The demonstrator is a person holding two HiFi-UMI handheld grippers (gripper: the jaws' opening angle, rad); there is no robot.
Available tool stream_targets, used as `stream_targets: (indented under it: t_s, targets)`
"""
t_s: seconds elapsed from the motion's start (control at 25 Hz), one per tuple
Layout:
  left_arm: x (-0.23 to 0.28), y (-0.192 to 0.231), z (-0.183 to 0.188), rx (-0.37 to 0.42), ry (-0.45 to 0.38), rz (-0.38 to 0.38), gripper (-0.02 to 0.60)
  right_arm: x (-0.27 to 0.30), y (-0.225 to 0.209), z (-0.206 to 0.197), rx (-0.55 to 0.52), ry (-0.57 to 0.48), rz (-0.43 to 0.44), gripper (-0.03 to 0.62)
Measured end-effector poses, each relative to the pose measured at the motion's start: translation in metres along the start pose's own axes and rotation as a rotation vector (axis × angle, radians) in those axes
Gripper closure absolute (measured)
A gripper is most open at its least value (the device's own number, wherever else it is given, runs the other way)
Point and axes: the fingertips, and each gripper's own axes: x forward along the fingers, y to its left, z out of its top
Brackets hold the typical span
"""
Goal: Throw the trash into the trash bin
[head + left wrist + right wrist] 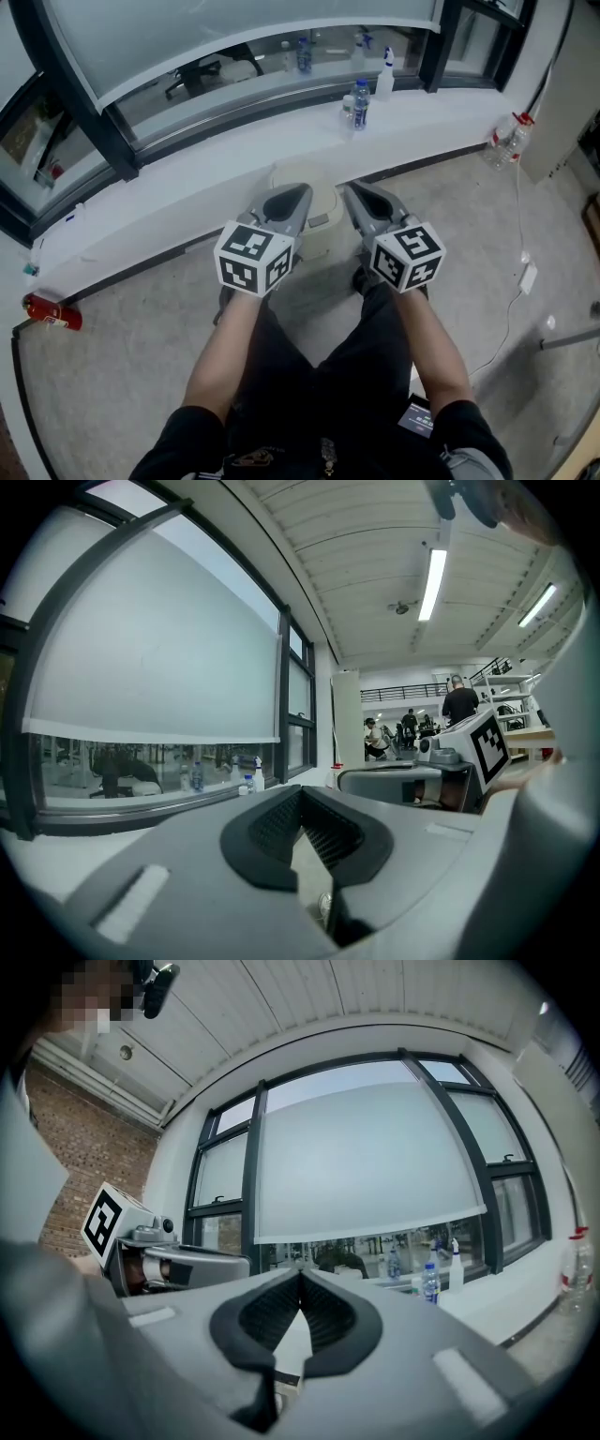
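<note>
Finds left tongs (pixel 300 791) closed tip to tip, gripping nothing. Finds right tongs (pixel 300 1275) likewise closed and empty. Notes both held level, side by side. Locates trash bin (pixel 323 234) on the floor, just ahead of and below the 2 tips, against the white ledge (pixel 234 159). Records water bottle (pixel 361 101) on that ledge, beyond the right tongs.

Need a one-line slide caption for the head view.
Left claw and right claw, both shut and empty, held side by side over the cream trash bin beside the window ledge.
</note>
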Motion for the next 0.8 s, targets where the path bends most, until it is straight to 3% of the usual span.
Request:
stream_targets:
  t_s: [0.44,0.8]
  targets:
    - [-0.037,-0.014,0.006,0.013,-0.019,0.000,0.575,-0.009,0.044,0.004,-0.016,-0.003,0.035,0.591]
    - [-0.046,-0.015,0.007,0.004,-0.028,-0.006,0.575,-0.013,0.054,0.003,-0.025,0.008,0.032,0.591]
